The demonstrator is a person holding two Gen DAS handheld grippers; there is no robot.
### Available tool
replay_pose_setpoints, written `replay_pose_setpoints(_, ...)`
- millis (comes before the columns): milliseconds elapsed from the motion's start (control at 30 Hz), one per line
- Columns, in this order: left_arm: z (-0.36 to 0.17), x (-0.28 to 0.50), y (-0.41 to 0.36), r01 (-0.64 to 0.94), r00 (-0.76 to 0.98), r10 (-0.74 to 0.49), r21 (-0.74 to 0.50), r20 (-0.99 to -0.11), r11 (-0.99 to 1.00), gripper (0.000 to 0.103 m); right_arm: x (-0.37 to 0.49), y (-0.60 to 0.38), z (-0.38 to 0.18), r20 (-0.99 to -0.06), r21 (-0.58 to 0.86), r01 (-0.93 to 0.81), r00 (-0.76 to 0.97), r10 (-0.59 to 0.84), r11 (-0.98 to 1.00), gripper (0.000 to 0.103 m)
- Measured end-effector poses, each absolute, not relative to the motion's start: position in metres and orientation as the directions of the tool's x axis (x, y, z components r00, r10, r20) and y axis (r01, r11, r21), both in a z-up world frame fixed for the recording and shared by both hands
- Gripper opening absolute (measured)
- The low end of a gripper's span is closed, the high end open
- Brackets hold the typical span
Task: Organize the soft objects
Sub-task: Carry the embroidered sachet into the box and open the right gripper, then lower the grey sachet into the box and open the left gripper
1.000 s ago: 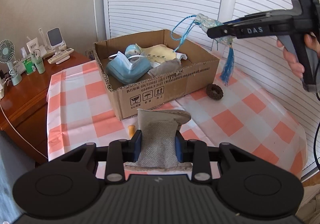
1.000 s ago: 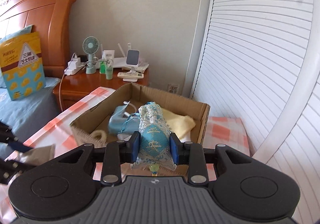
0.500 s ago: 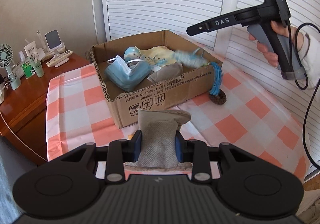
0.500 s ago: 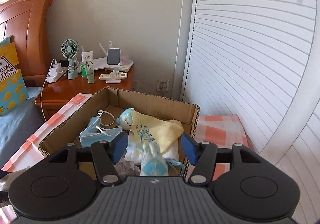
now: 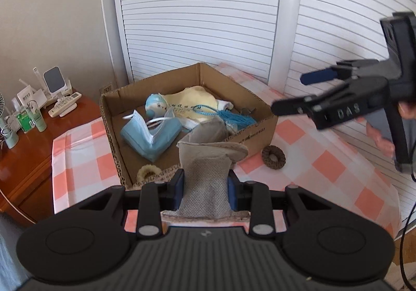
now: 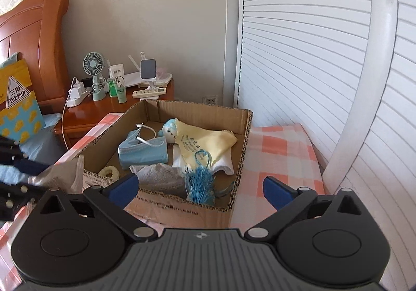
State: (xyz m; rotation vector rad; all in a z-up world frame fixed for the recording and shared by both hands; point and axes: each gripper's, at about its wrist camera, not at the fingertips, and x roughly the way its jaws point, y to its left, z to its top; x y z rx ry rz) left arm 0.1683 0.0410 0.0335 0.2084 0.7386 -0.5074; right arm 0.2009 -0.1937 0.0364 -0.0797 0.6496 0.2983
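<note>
My left gripper (image 5: 206, 184) is shut on a grey mesh sock (image 5: 208, 174), held just in front of the cardboard box's (image 5: 257, 135) near wall. My right gripper (image 6: 200, 188) is open and empty, to the right of the box; it also shows in the left wrist view (image 5: 293, 94). The blue tasselled sachet (image 6: 200, 183) lies inside the box at its near right corner. The box also holds a blue face mask (image 5: 149, 135), a yellow cloth doll (image 5: 187, 103), a grey sock (image 6: 161, 179) and a cream scrunchie (image 5: 147, 172).
A brown scrunchie (image 5: 273, 157) lies on the checked tablecloth (image 5: 325, 161) right of the box. A wooden nightstand (image 6: 85, 111) with a fan, bottles and a remote stands to the left. White louvred doors (image 6: 312, 57) are behind and right. A bed headboard (image 6: 31, 38) is at far left.
My right gripper opened and dropped the blue tasselled sachet into the box, then drew back to the right. My left gripper moved closer to the box with the grey sock.
</note>
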Motion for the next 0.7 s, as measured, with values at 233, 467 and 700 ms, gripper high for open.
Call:
replay_pose_setpoints(233, 0.049, 0.210, 0.018, 0.509, 0.639, -0.358, 0.025, -0.681, 0.861, 0.032, 0.168, -0.196, 0.022, -0.625, 0.018, -0.267, 0.749, 0.219, 0.964, 0.103)
replay_pose_setpoints(467, 0.055, 0.270, -0.012, 0.489, 0.651, -0.330, 0.045, -0.684, 0.871, 0.032, 0.148, -0.200, 0.016, -0.610, 0.043, -0.285, 0.752, 0.251, 0.957, 0.103)
replay_pose_setpoints(700, 0.052, 0.319, -0.032, 0.446, 0.678, -0.285, 0.071, -0.678, 0.892, 0.089, 0.145, -0.213, 0.010, -0.604, 0.079, -0.248, 0.758, 0.245, 0.965, 0.103)
